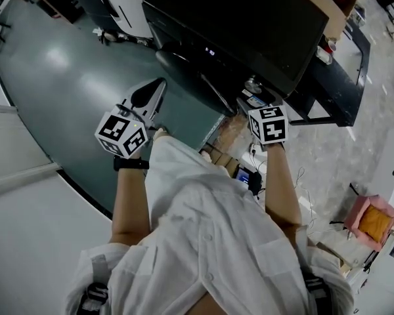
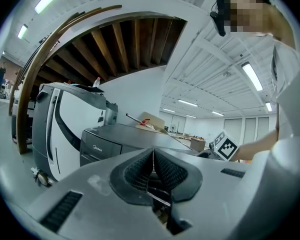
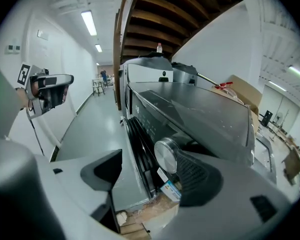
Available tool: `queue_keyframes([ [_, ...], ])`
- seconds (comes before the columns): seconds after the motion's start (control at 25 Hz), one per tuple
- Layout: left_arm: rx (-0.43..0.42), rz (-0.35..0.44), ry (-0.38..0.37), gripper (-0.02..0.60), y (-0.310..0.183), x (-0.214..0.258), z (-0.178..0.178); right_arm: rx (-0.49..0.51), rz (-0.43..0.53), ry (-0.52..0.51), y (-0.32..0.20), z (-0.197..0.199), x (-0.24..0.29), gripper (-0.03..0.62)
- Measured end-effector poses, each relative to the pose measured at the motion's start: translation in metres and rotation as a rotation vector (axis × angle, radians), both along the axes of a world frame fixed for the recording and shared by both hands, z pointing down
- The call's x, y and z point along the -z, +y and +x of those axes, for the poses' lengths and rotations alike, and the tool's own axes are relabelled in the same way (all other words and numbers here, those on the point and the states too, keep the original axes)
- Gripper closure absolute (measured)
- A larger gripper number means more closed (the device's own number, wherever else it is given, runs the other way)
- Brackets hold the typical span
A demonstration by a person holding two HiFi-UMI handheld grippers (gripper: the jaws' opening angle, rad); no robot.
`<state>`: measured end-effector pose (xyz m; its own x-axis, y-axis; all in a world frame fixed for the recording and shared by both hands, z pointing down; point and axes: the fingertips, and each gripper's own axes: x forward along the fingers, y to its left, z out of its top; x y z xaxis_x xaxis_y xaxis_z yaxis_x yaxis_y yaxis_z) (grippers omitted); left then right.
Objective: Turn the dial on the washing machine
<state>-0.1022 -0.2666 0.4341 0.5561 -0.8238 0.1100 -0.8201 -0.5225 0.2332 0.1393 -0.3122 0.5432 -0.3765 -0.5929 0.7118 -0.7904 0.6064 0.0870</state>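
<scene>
At the dark, glossy washing machine [image 3: 200, 109], the right gripper's [image 3: 146, 160] 2 jaws gape, the round brushed-metal dial [image 3: 165, 155] just beside 1 ribbed pad; the left gripper's [image 2: 153, 159] jaws are pressed together, empty.

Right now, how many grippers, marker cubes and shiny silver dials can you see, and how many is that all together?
Grippers: 2, the left gripper and the right gripper
Marker cubes: 2
Silver dial: 1
Total: 5
</scene>
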Motion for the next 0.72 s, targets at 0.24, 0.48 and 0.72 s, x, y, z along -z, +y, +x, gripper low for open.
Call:
queue_keyframes([
  [0.24, -0.016, 0.003, 0.002, 0.565, -0.003, 0.000, 0.007, -0.041, -0.106, 0.021, 0.002, 0.006, -0.009, 0.236],
  [0.48, -0.015, -0.002, -0.002, 0.565, 0.001, -0.001, 0.009, -0.071, -0.145, -0.028, 0.007, 0.011, -0.024, 0.200],
  [0.72, -0.023, -0.007, -0.012, 0.565, 0.003, -0.003, 0.013, -0.057, -0.199, -0.047, 0.014, 0.007, -0.042, 0.166],
])
